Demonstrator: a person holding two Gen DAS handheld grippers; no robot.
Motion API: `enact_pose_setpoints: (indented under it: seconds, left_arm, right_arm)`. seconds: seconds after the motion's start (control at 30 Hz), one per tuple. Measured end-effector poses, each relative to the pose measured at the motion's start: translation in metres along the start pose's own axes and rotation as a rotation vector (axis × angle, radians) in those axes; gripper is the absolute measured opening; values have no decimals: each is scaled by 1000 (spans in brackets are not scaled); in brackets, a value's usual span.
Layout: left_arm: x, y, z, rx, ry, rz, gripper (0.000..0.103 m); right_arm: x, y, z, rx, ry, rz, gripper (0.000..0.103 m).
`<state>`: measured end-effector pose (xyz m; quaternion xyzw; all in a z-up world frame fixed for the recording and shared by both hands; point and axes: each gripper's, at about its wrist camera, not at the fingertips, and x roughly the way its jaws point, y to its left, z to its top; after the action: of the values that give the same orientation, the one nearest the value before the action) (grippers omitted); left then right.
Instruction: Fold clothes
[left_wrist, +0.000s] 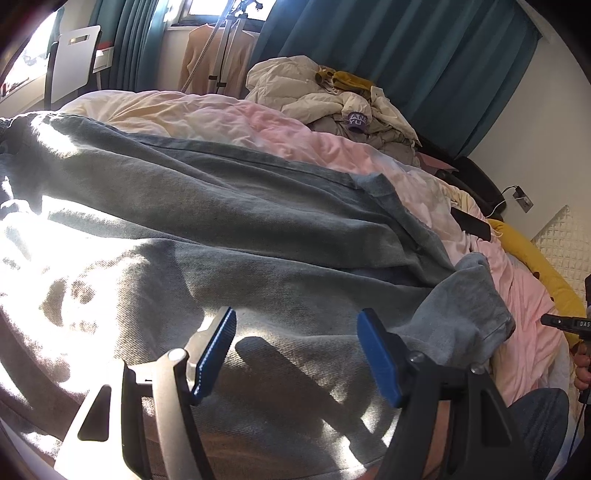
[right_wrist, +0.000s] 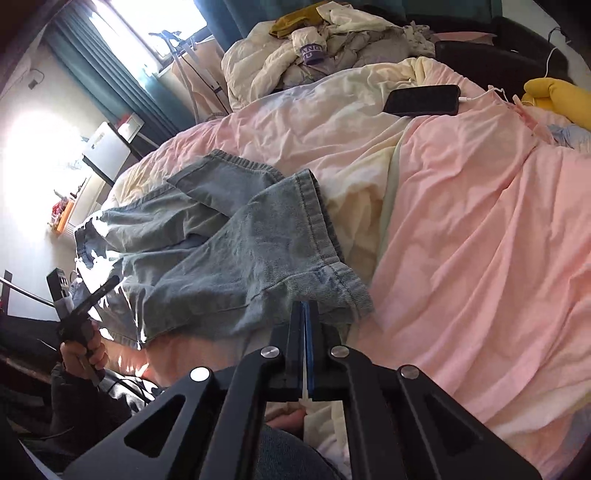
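Light blue denim jeans (left_wrist: 229, 229) lie spread across a pink and cream duvet (left_wrist: 207, 114). In the left wrist view my left gripper (left_wrist: 295, 354) is open, its blue pads just above the jeans' fabric, empty. In the right wrist view the jeans (right_wrist: 221, 251) lie folded over, leg hems toward me. My right gripper (right_wrist: 304, 314) is shut, its tips at the near hem corner of a leg (right_wrist: 332, 291); whether cloth is pinched between the pads is hidden. The left gripper also shows at the left edge (right_wrist: 92, 295).
A pile of pale jackets and clothes (right_wrist: 317, 48) lies at the bed's far side. A black phone (right_wrist: 423, 100) on a charging cable rests on the duvet (right_wrist: 461, 229). A yellow plush (right_wrist: 561, 99) is at the right. Teal curtains (left_wrist: 406, 55), a chair (left_wrist: 74, 59) and a garment rack stand behind.
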<state>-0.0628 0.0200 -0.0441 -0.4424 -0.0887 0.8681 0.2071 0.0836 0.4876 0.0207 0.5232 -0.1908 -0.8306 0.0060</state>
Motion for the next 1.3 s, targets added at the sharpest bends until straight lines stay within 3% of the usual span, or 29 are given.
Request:
enact_pose_setpoints:
  seconds: [0.13, 0.17, 0.2, 0.27, 0.3, 0.43, 0.53, 0.57, 0.6, 0.63, 0.67, 0.8, 1.0, 1.17, 1.3]
  left_arm:
    - [-2, 0, -2, -4, 3, -3, 70]
    - [-2, 0, -2, -7, 4, -4, 70]
    - [-1, 1, -3, -11, 6, -5, 70]
    - [0, 2, -3, -19, 9, -5, 70]
    - [1, 3, -2, -22, 11, -5, 70]
    - [7, 5, -2, -29, 27, -1, 70]
    - [10, 6, -3, -33, 36, -2, 70]
    - [10, 6, -2, -32, 37, -1, 70]
    - [10, 6, -2, -30, 36, -2, 70]
    - [10, 6, -2, -28, 35, -5, 70]
    - [10, 5, -2, -27, 35, -9, 70]
    - [9, 4, -1, -23, 34, -19, 70]
    - [9, 2, -2, -21, 38, -14, 70]
    - [8, -2, -4, -5, 37, -8, 70]
    - [9, -4, -6, 11, 42, 6, 70]
  right_arm:
    - [31, -13, 9, 23, 10, 15, 5]
    - [39, -16, 12, 29, 8, 22, 16]
    - [45, -19, 15, 32, 4, 23, 39]
    - [58, -25, 21, 44, -1, 27, 72]
    - [66, -27, 24, 57, 1, 33, 74]
    - [96, -32, 32, 104, 56, 117, 74]
    - [111, -27, 30, 88, 139, 134, 65]
    - [114, -25, 28, 79, 168, 126, 53]
    - [114, -22, 26, 65, 181, 118, 35]
    - [109, -20, 23, 42, 175, 112, 26]
    - [101, -17, 21, 20, 167, 112, 9]
    - [63, -9, 6, -63, 145, 139, 7]
    - [44, 6, -34, -185, 236, 84, 7]
    - [49, -25, -69, -105, 281, 73, 7]
    - [48, -43, -75, -47, 224, 141, 8]
